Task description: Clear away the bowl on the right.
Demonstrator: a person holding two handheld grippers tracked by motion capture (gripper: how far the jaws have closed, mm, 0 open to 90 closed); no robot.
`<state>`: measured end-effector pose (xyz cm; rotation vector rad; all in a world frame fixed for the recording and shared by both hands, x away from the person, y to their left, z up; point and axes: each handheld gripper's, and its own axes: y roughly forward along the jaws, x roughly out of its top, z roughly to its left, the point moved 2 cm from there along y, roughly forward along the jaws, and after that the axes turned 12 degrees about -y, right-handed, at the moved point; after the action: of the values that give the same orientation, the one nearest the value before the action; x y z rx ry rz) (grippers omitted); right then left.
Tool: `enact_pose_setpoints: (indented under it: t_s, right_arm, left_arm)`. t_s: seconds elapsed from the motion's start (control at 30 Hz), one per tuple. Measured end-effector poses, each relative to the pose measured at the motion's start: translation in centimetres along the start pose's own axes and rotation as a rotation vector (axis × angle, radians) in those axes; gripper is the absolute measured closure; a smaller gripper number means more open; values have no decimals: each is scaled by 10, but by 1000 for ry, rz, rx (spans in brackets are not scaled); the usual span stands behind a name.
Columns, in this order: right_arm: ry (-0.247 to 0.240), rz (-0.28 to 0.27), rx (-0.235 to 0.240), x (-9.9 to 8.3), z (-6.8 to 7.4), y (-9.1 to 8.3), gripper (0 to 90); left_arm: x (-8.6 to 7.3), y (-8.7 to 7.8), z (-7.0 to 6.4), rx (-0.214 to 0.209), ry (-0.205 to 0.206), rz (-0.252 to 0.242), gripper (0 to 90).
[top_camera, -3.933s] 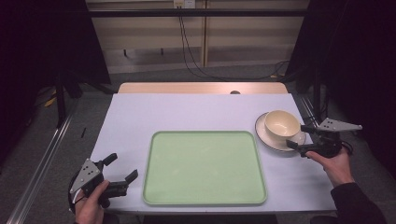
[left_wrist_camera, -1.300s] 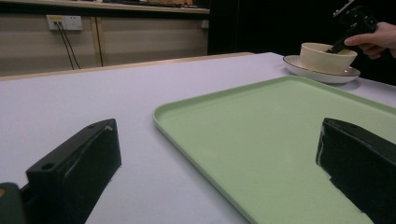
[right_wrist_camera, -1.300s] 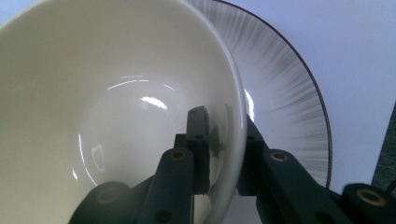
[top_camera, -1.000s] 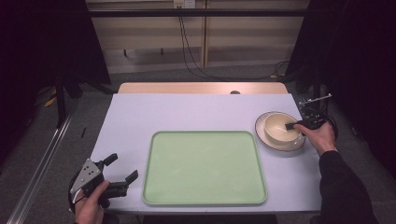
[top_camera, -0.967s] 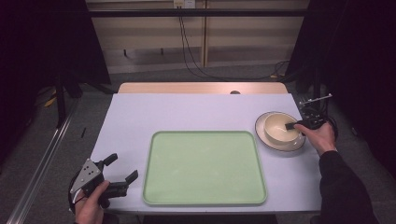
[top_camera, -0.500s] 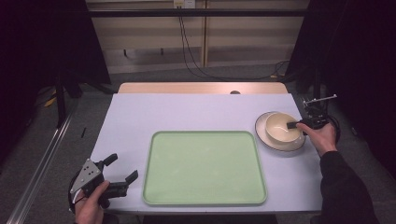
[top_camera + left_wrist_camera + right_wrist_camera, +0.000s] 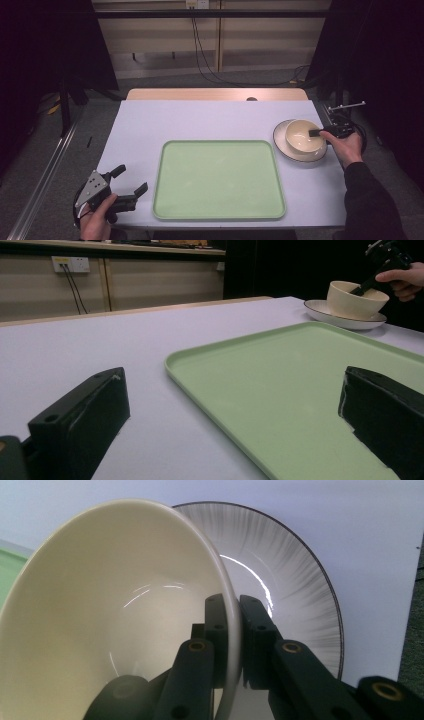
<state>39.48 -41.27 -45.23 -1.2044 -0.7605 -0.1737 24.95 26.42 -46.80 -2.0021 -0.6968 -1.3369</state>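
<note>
The right gripper (image 7: 232, 630) pinches the rim of the cream ceramic bowl (image 7: 303, 136), which sits on the grey-streaked round plate (image 7: 281, 145). That thin-rim pinch could slip, tipping the bowl. The left gripper (image 7: 127, 186) hangs wide.

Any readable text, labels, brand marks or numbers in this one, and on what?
None. The bowl, the plate under it, the green tray and both grippers, left gripper and right gripper, carry no readable marks. The wall socket shows no legible print.
</note>
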Motion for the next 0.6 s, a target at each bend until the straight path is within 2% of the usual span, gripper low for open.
enact_pose_setpoints:
  t_s: [0.07,0.27,0.3,0.6]
  right_arm:
    - [15,-7,4,0,1,-2,838]
    - [8,-44,13,0,-1,-10,838]
    - [23,-46,9,0,0,-11,838]
    - [1,-90,32,-1,-1,-20,838]
  left_arm:
    - [0,0,0,-1,1,1,0]
    - [0,0,0,-2,9,8,0]
    - [0,0,0,1,1,1,0]
    - [0,0,0,-7,3,6,1]
